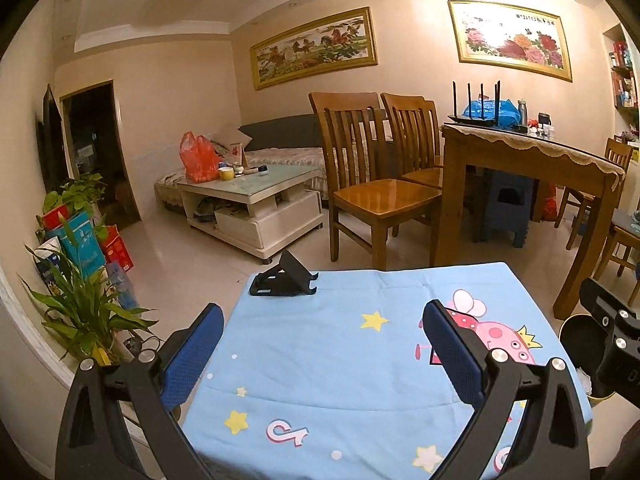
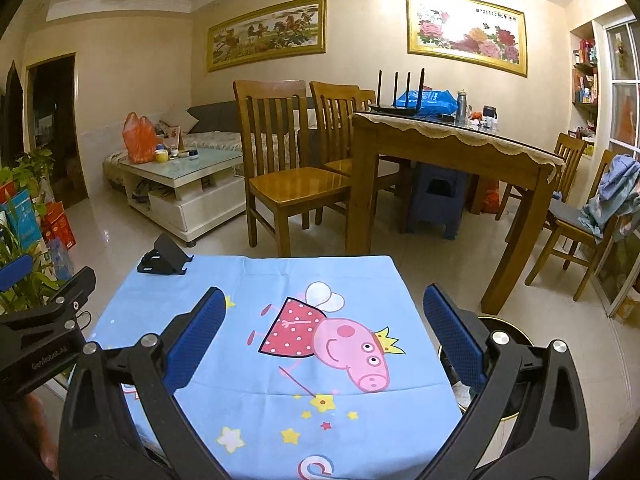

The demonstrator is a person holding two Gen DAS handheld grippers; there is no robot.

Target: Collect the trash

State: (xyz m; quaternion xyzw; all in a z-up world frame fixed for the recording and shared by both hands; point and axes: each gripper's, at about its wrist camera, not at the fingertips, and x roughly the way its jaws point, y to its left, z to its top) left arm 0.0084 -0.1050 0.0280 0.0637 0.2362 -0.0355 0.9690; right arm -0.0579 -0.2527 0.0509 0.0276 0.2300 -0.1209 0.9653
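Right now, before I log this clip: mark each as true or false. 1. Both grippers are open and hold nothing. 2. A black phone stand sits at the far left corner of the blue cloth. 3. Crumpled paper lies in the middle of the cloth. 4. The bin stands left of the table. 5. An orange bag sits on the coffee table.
1. True: the left gripper and the right gripper are both open and empty.
2. True: the phone stand sits on the cloth there.
3. False: the cloth's middle is bare.
4. False: the bin stands at its right.
5. True: the orange bag is on the coffee table.
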